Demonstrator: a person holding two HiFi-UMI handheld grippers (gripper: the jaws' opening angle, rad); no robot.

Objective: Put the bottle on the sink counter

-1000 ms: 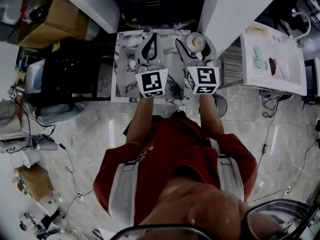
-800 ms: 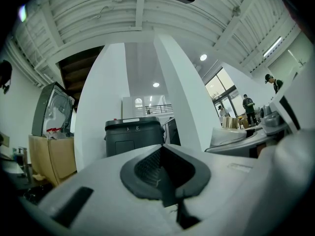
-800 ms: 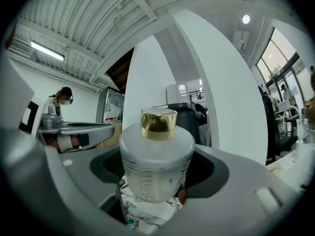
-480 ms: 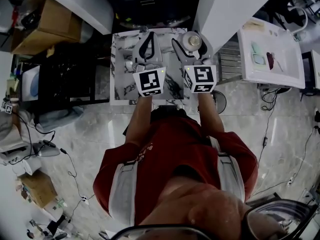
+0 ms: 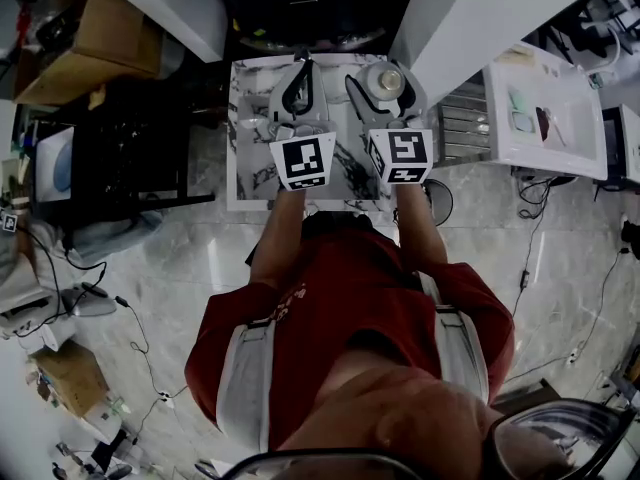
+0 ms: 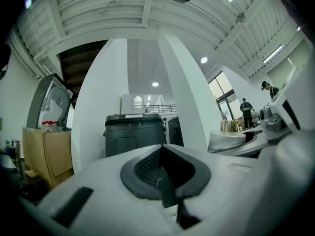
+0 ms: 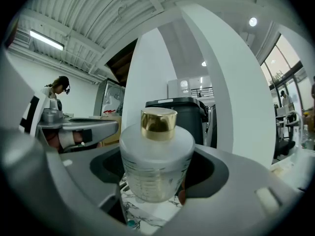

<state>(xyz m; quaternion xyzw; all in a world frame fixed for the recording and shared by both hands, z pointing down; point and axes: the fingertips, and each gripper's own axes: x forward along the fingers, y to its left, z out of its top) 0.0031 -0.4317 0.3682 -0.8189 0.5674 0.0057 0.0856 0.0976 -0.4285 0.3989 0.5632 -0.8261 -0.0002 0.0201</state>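
Note:
A frosted bottle [image 5: 385, 81] with a gold cap [image 7: 158, 122] stands upright between the jaws of my right gripper [image 5: 388, 76], which is shut on its body [image 7: 156, 168]. It hangs just above the far right part of a small marble-patterned counter [image 5: 250, 153]. My left gripper [image 5: 300, 68] hovers beside it over the counter's middle. In the left gripper view its jaws [image 6: 165, 178] meet with nothing between them. The marble surface shows just under the bottle's base in the right gripper view.
A black cabinet [image 6: 134, 134] stands straight ahead between two white columns. A black rack [image 5: 140, 148] and a cardboard box [image 5: 100, 38] sit left of the counter. A white tabletop [image 5: 545, 118] with small items is at the right. Cables lie on the tiled floor.
Both grippers have edged slightly farther over the marble counter, the bottle still held in the right one. The head view has drifted a little.

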